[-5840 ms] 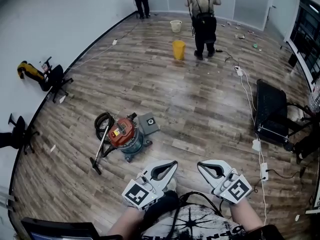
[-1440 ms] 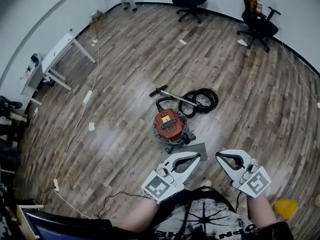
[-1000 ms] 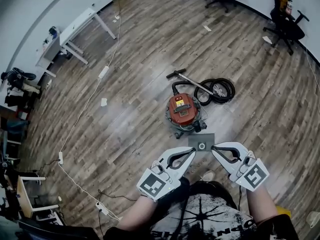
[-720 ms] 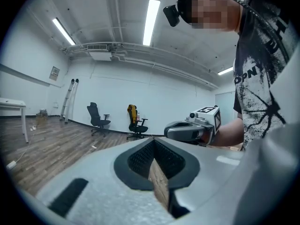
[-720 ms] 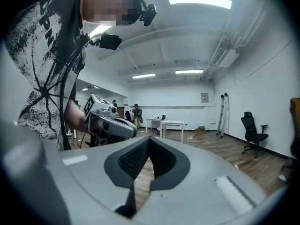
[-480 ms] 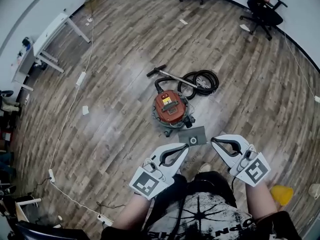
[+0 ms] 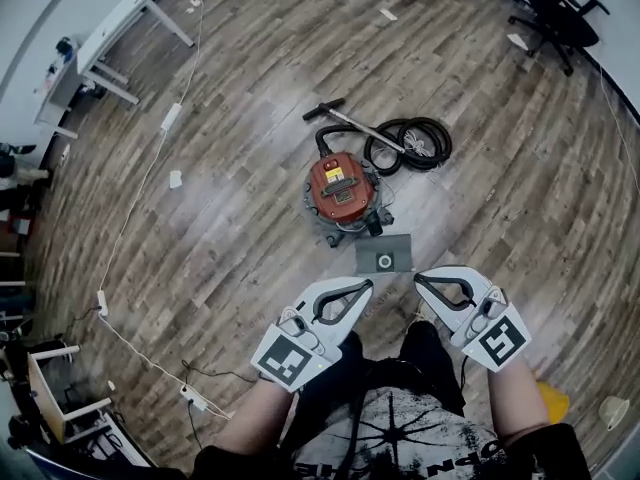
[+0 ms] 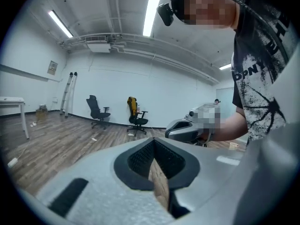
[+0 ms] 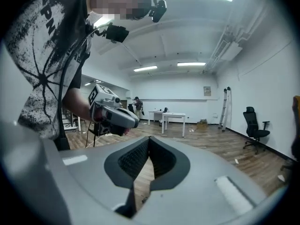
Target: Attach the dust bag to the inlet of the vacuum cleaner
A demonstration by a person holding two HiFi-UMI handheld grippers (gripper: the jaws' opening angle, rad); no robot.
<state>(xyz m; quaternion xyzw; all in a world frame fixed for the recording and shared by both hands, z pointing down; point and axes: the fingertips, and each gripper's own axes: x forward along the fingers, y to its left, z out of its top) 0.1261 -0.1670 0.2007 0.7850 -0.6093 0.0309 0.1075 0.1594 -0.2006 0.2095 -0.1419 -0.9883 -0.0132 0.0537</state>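
A vacuum cleaner (image 7: 340, 193) with a red-orange top stands on the wooden floor at the centre of the head view. Its black hose (image 7: 410, 140) lies coiled behind it. The dust bag (image 7: 383, 256), a flat grey sheet with a round hole, lies on the floor just in front of the vacuum. My left gripper (image 7: 368, 285) and right gripper (image 7: 419, 279) hang side by side, held above the floor on the near side of the bag. Both are shut and hold nothing. In the gripper views the left gripper (image 8: 152, 139) and right gripper (image 9: 149, 138) show closed jaws pointing across the room.
A white table (image 7: 110, 33) stands at the upper left, with a cable and power strip (image 7: 170, 118) trailing over the floor beside it. An office chair (image 7: 555, 13) is at the upper right. A yellow object (image 7: 550, 400) sits by my right arm.
Both grippers have sunk a little and stay shut. The head view has swung, so the vacuum and bag now sit slightly higher in it.
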